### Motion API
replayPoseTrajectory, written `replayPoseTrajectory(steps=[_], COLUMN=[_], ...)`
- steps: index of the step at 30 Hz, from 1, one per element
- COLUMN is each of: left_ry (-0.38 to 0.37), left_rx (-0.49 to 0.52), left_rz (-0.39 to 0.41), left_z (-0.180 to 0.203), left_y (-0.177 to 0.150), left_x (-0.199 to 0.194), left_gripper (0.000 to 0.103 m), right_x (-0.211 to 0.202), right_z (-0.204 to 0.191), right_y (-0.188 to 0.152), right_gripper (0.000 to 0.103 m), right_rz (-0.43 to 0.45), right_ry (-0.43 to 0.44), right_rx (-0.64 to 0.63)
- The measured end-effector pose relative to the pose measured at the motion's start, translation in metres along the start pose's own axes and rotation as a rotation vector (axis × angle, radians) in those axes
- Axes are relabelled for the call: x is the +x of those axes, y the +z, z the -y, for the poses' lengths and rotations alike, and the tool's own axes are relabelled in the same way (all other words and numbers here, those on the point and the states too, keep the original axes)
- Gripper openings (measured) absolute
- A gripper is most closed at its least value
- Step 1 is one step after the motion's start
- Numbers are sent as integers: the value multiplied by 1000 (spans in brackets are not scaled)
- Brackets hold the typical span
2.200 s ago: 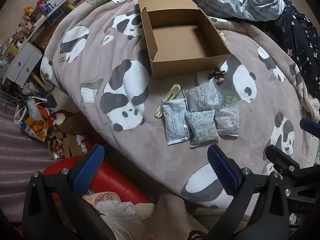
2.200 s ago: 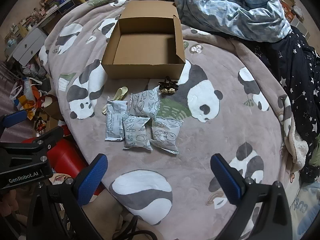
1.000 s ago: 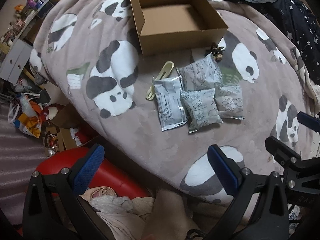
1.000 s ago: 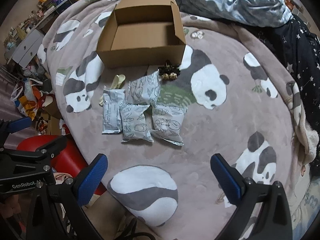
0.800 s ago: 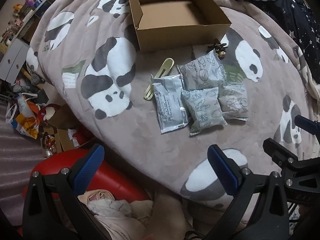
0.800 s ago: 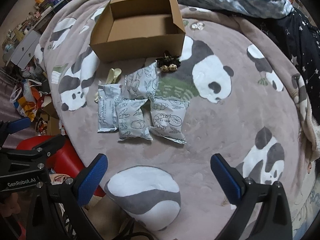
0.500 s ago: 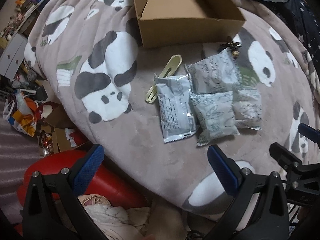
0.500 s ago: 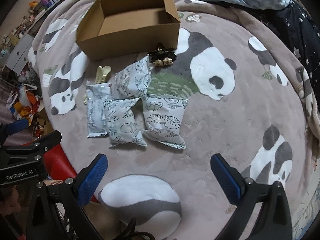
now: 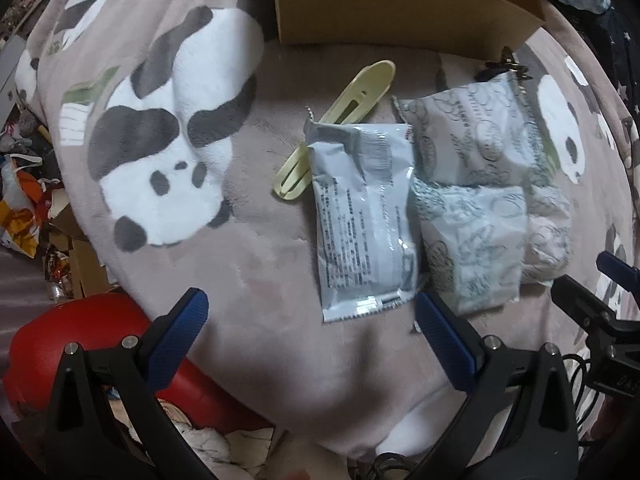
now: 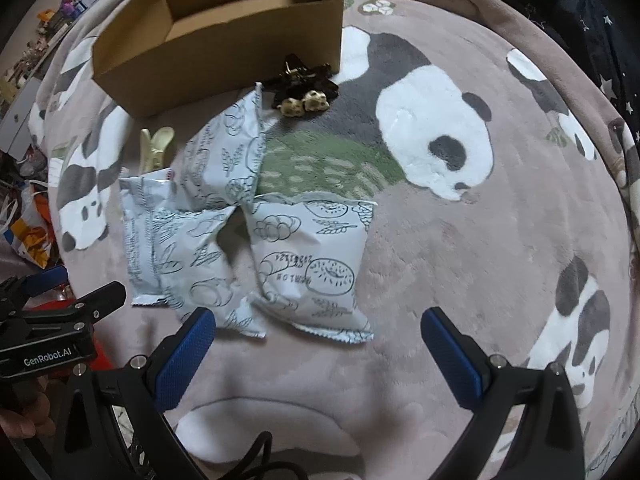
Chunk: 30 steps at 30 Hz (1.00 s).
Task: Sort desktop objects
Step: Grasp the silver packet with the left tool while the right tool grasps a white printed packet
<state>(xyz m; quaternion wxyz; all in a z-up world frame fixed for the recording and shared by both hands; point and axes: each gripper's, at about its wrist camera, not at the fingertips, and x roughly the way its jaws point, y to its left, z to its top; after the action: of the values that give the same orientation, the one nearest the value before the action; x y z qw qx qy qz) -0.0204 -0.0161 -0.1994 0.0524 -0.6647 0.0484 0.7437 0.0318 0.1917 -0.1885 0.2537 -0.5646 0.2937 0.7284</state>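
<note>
Plush blanket (image 9: 248, 264); matt cardboard box (image 10: 224, 48); glossy, probably plastic, packets (image 9: 362, 216).

Four packets (image 10: 308, 264) lie close together on the blanket (image 10: 460, 260), some on top of each other. A box (image 10: 224, 36) sits behind them. A long clip (image 9: 340, 120) lies left of the packets, partly under one. A small hair clip (image 10: 304, 88) lies just before the box.

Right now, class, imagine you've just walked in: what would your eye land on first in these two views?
Probably the cluster of four pale snack packets lying mid-blanket, edges overlapping. Behind them sits an open cardboard box, with a dark hair claw at its front wall and a yellow hair clip tucked partly under the leftmost packet. Both the left gripper and right gripper hover open nearby.
</note>
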Motion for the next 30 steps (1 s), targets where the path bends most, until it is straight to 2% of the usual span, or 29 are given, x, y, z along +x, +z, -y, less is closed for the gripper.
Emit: replayPoseTrajectory(steps=[9, 14, 20, 24, 28, 30], left_ry=[-58, -52, -71, -102, -97, -96], left_rx=[23, 34, -16, -74, -77, -79], left_rz=[-42, -68, -98, -122, -139, -138], left_z=[6, 13, 11, 4, 6, 8], left_y=[14, 20, 22, 21, 24, 24], left_x=[29, 43, 55, 62, 64, 63], left_gripper=[103, 103, 103, 103, 103, 96], right_x=[21, 31, 44, 56, 62, 61], right_z=[5, 5, 5, 8, 11, 11], right_y=[8, 14, 19, 18, 15, 13], right_gripper=[103, 103, 103, 87, 82, 73], right_rz=[-11, -23, -56, -99, -118, -110], right_ry=[-11, -28, -43, -25, -25, -17], right_rx=[44, 46, 66, 118, 142, 141])
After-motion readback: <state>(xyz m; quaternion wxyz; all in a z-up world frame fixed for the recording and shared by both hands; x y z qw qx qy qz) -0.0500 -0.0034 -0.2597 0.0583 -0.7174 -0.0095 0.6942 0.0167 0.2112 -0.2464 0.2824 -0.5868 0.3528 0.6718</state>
